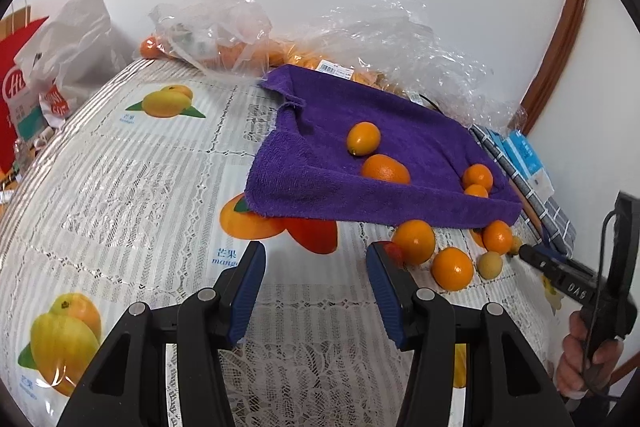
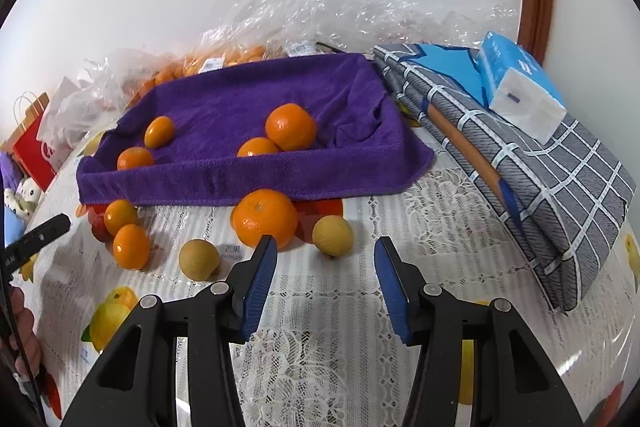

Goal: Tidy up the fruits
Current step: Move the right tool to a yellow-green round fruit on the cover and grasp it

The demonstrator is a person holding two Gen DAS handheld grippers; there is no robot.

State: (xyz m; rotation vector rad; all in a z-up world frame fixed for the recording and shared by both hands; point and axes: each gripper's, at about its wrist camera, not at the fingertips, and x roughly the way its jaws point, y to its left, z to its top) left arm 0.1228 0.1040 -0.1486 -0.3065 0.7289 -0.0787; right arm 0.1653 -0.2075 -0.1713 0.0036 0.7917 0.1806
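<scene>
Both the left hand-held gripper (image 1: pixel 316 259) and right hand-held gripper (image 2: pixel 325 253) gape wide, empty, above the table (image 2: pixel 340 307) near the oranges (image 2: pixel 265 217) beside the purple towel (image 2: pixel 248 175).

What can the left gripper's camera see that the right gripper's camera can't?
Only the left wrist view shows the white plastic bag beside the red paper bag and the printed yellow mango picture on the tablecloth. Only the right wrist view shows the blue tissue pack lying on the folded grey checked cloth, and two tan round fruits clearly. Both show the purple towel holding four oranges, loose oranges in front of it, and crinkly clear plastic bags behind.
</scene>
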